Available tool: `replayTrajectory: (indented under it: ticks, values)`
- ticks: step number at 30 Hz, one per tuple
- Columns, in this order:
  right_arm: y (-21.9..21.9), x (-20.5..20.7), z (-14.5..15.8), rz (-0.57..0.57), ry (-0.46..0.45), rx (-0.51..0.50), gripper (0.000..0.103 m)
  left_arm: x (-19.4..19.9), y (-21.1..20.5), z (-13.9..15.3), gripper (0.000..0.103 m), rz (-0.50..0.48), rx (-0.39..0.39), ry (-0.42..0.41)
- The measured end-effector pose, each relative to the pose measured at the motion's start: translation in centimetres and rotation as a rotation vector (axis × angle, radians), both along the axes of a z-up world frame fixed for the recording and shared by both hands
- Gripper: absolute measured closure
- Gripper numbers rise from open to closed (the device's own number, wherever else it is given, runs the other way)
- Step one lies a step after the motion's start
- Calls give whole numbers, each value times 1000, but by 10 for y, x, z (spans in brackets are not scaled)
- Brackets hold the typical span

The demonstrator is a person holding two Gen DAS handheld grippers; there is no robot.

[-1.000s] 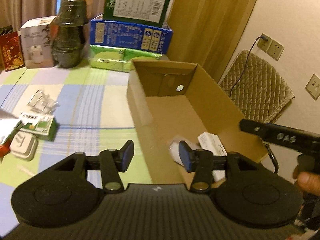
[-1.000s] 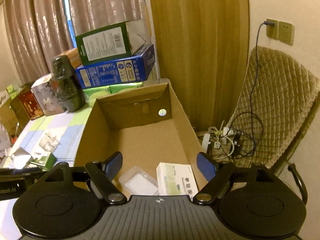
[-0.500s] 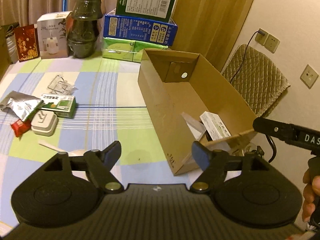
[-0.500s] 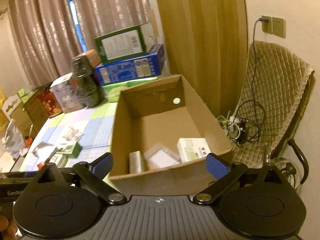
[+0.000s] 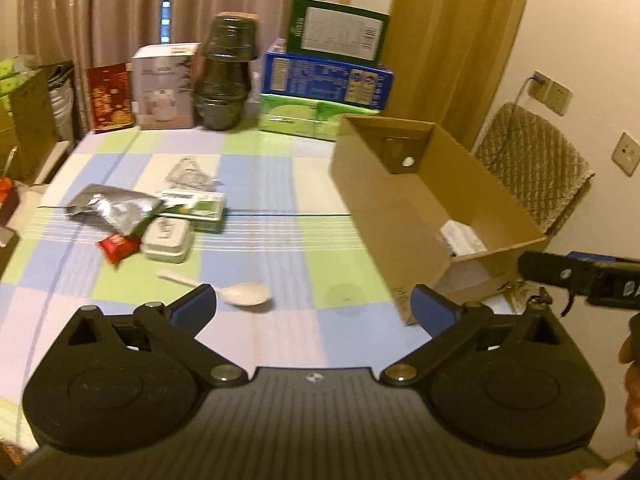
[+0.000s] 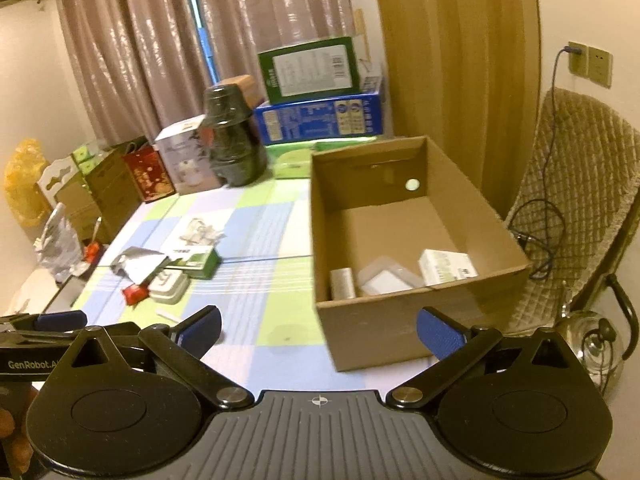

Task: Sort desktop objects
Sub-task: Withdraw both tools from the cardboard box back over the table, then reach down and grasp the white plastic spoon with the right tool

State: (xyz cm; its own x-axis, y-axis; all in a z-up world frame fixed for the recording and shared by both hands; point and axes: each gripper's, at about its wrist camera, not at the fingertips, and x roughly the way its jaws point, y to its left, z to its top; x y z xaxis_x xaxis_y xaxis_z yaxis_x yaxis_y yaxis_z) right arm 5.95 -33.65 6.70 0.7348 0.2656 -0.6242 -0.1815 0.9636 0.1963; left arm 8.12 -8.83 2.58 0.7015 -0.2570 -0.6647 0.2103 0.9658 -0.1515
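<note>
The left gripper (image 5: pixel 314 304) is opening, its fingers (image 5: pixel 192 308) wide with nothing between them; a spoon (image 5: pixel 240 292) lies just beyond the left finger. The right gripper (image 6: pixel 320 330) stands wide and empty, the box (image 6: pixel 400 324) just ahead of its fingers (image 6: pixel 438 338), three packs inside

Home room, lived-in. Desk (image 5: pixel 280 184) under checked cloth; behind it, drawn curtains (image 6: pixel 160 40) and stacked retail cartons (image 5: pixel 328 76). Right of desk: quilt-covered chair (image 6: pixel 580 184), wall sockets (image 6: pixel 590 64) with trailing cable, kettle (image 6: pixel 592 344) on floor. Household clutter left of desk
</note>
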Motion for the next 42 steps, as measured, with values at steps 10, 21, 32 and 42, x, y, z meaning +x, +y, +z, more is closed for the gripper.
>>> replayTrajectory:
  ticks: [10, 21, 32, 42]
  values:
    - [38, -10, -5, 84, 8, 5, 2, -21, 62, -6, 1, 86, 28, 8]
    - [67, -13, -13, 152, 16, -6, 2, -31, 101, -9, 1, 149, 39, 21]
    - [87, -11, -25, 211, 25, -30, 2, -29, 111, -14, 1, 133, 50, 30]
    - [111, 3, -49, 314, 30, -91, 2, -17, 125, -22, 1, 104, 85, 50]
